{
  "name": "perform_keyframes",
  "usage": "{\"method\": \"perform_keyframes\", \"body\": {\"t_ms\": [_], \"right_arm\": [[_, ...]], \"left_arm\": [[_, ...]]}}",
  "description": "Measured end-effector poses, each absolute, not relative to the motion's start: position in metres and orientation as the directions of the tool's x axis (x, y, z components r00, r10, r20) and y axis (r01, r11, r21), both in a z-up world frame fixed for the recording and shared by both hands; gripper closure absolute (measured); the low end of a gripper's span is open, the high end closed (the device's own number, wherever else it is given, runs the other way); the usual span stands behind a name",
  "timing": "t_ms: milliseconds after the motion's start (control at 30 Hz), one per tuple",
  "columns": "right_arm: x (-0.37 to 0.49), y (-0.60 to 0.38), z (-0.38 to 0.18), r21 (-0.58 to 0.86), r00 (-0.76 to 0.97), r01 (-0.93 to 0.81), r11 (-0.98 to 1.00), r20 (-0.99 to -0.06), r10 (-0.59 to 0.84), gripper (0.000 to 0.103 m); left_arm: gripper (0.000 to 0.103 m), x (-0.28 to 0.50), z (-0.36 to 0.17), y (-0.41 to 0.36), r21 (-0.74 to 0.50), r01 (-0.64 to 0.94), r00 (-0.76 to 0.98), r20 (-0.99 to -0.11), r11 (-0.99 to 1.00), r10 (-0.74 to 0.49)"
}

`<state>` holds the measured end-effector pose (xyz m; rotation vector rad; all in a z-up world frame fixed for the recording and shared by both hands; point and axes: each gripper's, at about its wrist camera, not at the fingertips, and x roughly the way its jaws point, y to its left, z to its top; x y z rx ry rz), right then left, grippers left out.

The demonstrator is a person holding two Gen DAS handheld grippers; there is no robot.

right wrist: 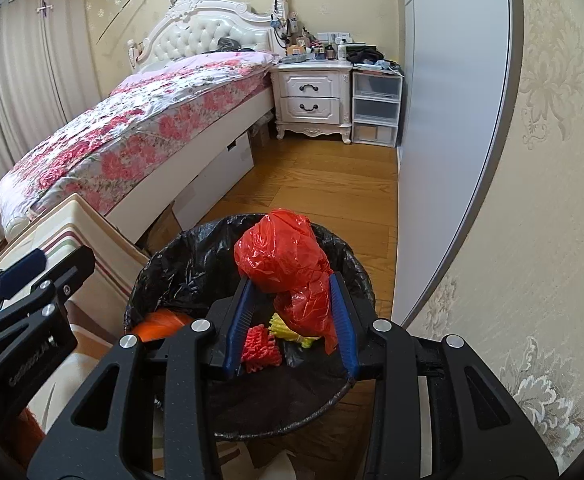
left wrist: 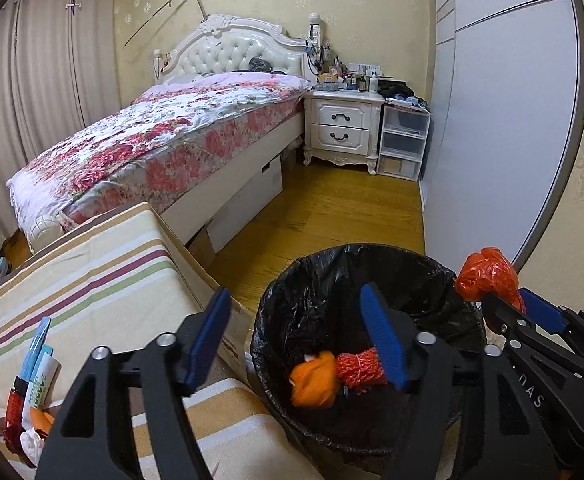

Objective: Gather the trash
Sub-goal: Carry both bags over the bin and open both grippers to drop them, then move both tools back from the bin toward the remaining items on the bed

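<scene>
The right claw (right wrist: 292, 312) is gripping a red bag (right wrist: 288, 264) over the bin (right wrist: 164, 264) for dropping; the left claw (left wrist: 296, 340) is gaping wide, empty.

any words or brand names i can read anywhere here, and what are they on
"DAS": end of raised lettering on the right claw body, the rest hidden.
Raised brand lettering on the left claw body: too faint and skewed to read.
Green print on the white packet on the striped cushion: too blurred to read.
Bottles and boxes on the nightstand: too small.
</scene>
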<state>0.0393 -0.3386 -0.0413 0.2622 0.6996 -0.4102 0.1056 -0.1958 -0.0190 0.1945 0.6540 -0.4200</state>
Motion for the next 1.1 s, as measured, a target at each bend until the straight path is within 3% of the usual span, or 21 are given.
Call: {"method": "perform_keyframes", "body": {"t_ms": [100, 1100], "right_arm": [[0.041, -0.341, -0.043, 0.094, 0.685, 0.458, 0.884, -0.671, -0.284, 0.052], [0.025, -0.3, -0.028, 0.081, 0.713, 0.384, 0.92, -0.659, -0.239, 0.05]], "left_arm": [[0.028, 0.105, -0.018, -0.196, 0.059, 0.43, 0.722, -0.621, 0.901, -0.304], [0.026, 0.083, -0.01, -0.105, 0.045, 0.301, 0.753, -0.624, 0.953, -0.208]]}}
